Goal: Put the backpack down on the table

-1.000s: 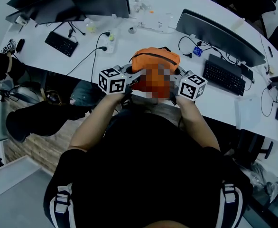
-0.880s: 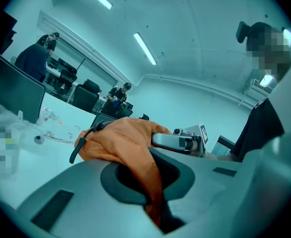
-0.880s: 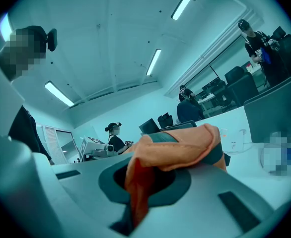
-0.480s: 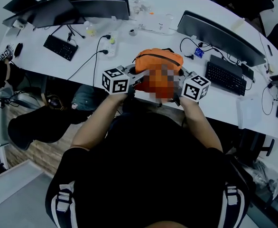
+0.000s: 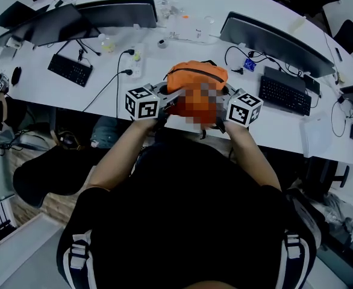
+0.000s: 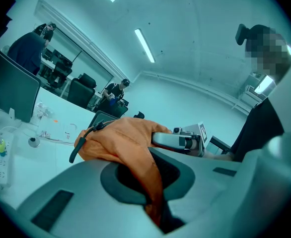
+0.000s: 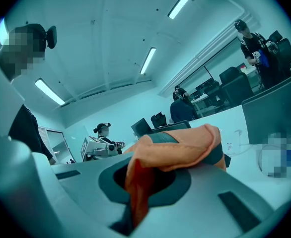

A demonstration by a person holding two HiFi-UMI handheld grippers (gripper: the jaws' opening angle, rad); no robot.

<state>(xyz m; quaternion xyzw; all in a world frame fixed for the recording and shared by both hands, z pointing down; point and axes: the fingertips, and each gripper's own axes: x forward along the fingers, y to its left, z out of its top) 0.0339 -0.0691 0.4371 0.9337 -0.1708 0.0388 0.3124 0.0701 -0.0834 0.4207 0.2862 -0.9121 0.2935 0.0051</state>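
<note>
Gripped from both sides: an orange backpack, up at the near edge of the worktop, midway along it. Hard to say whether resting on the surface or just clear of it. Soft, crumpled orange fabric, with a dark zip line across the top and a black loop at one end.

Pinched in the left tool, with jaws all but together on a fold of the orange cloth. Likewise in the right tool, nearly closed on another fold.

Long, white and curved, as worktops go. Along the far edge, a dark monitor left of centre and a second monitor to the right. Nearer, a black keyboard toward the left end, another keyboard toward the right, and a white power strip with cables, just left of the backpack.

Overhead, strip lights on a pale ceiling. Beyond the far edge, office chairs and other people at further desks.
</note>
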